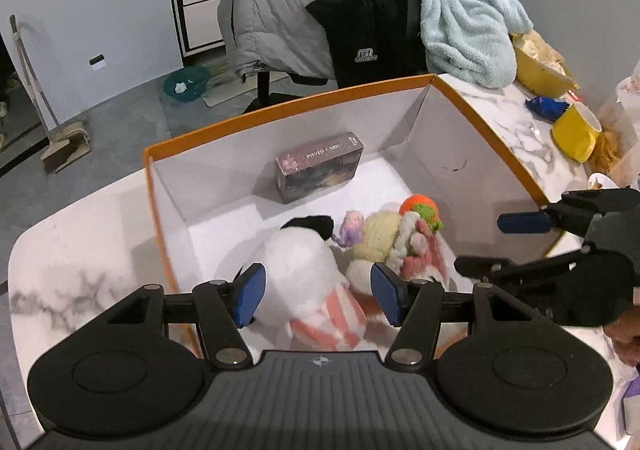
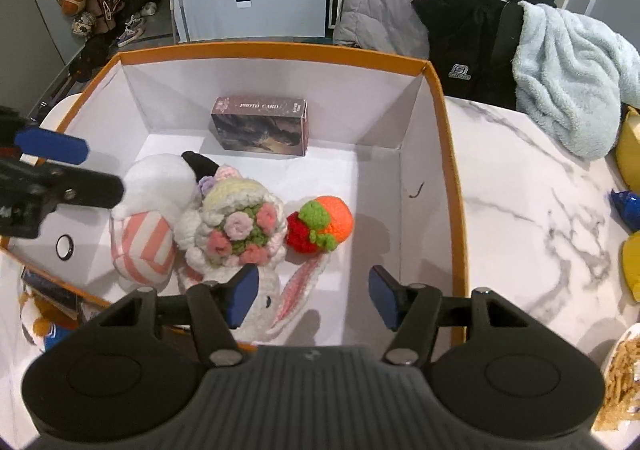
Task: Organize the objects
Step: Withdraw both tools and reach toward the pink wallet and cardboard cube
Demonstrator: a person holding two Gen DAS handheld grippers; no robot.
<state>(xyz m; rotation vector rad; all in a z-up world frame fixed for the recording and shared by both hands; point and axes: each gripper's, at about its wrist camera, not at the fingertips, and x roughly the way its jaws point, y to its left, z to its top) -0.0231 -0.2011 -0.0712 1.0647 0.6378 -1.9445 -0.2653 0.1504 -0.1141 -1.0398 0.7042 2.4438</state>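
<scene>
An orange-rimmed white box (image 1: 288,101) (image 2: 454,186) stands on the marble table. Inside lie a dark photo card box (image 1: 320,167) (image 2: 262,126), a white plush with a pink-striped body (image 1: 308,282) (image 2: 148,210), a crocheted bunny with a flower crown (image 1: 384,246) (image 2: 236,230) and crocheted orange and red fruit (image 2: 320,224) (image 1: 420,206). A small ring (image 2: 64,247) lies on the box floor. My left gripper (image 1: 318,292) is open just above the white plush, holding nothing. My right gripper (image 2: 312,296) is open and empty over the box's near right part, beside the bunny.
A chair draped with grey and black jackets (image 1: 320,22) and a light blue towel (image 1: 468,26) stands behind the table. Yellow cups (image 1: 576,130), a blue wrapper (image 1: 546,104) and snack plates (image 2: 624,370) crowd the table's right side. Small items (image 2: 48,302) lie left of the box.
</scene>
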